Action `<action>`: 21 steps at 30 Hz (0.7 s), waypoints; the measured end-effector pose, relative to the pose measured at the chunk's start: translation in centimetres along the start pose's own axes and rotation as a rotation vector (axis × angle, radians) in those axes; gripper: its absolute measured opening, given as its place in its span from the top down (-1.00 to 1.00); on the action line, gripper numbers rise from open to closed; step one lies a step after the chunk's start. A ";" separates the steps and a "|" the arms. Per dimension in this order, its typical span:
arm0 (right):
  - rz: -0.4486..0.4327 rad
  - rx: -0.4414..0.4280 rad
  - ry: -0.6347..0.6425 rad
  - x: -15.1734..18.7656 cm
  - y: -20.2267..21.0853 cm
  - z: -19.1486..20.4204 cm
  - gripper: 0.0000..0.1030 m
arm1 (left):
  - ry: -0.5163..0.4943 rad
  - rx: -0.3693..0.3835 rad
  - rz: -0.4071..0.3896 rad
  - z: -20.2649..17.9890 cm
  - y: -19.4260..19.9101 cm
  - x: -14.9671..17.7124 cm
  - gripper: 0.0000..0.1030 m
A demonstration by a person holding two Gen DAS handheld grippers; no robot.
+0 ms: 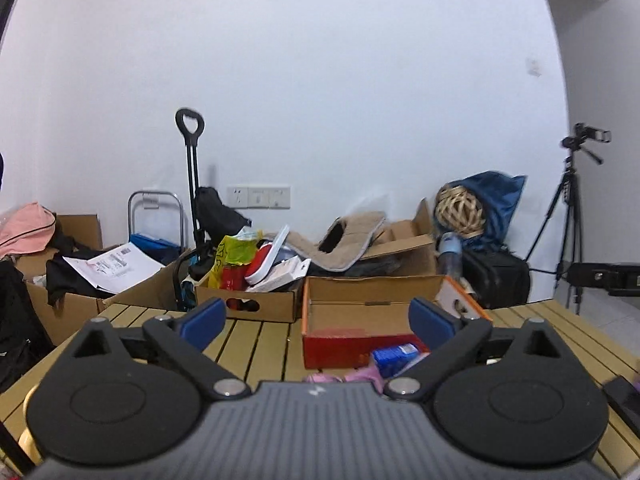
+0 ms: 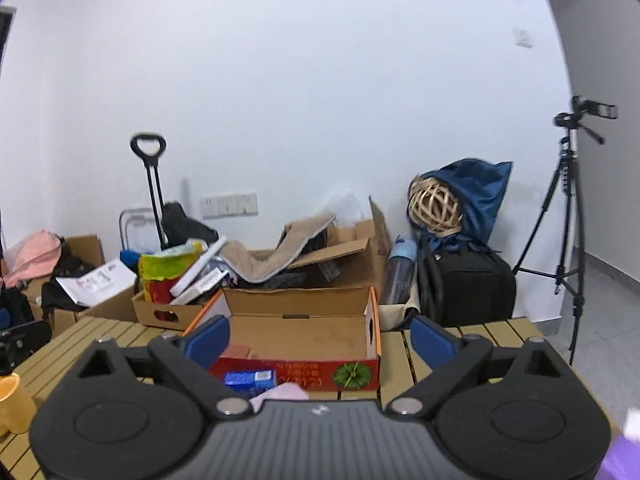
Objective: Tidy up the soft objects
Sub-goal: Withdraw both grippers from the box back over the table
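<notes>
An open cardboard box [image 1: 344,312] with a red front and orange edges stands on the wooden slatted table [image 1: 256,340]; it also shows in the right wrist view [image 2: 304,328]. A blue packet [image 1: 394,354] and a pink soft item [image 1: 360,376] lie in front of it, also seen in the right wrist view as the blue packet [image 2: 250,379] and pink item [image 2: 282,394]. My left gripper [image 1: 318,320] is open and empty above the table. My right gripper [image 2: 320,338] is open and empty, facing the box.
Cardboard boxes with clutter [image 1: 248,280] stand behind the table. A trolley handle [image 1: 190,128], a wicker ball [image 1: 460,210] on a blue bag, a black bag [image 2: 468,288] and a tripod [image 2: 568,200] stand by the wall. A yellow cup [image 2: 12,404] sits at left.
</notes>
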State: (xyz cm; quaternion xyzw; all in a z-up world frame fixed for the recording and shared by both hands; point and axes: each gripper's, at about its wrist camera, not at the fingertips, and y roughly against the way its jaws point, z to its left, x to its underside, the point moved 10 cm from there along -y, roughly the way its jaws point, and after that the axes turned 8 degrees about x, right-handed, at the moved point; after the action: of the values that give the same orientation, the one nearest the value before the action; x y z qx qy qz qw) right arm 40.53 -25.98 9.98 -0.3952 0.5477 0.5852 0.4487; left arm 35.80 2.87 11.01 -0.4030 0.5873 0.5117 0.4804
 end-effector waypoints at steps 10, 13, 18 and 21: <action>-0.026 -0.024 -0.023 7.7 12.6 1.1 -0.96 | -0.022 0.034 -0.045 -3.7 12.9 5.0 -1.00; -0.017 -0.024 -0.001 9.6 15.7 1.7 -0.97 | -0.050 0.030 -0.047 -4.3 16.1 6.0 -1.00; 0.035 -0.046 0.047 13.0 19.8 2.4 -0.97 | -0.049 0.035 -0.016 -4.9 19.8 7.8 -1.00; 0.068 -0.051 0.035 14.5 21.8 2.4 -0.97 | -0.010 0.044 0.019 -5.4 21.2 9.3 -1.00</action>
State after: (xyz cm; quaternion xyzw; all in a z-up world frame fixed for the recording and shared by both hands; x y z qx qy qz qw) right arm 15.57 -22.17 2.56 -0.3981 0.5535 0.6070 0.4084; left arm 12.48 0.95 6.52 -0.3841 0.5999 0.5052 0.4871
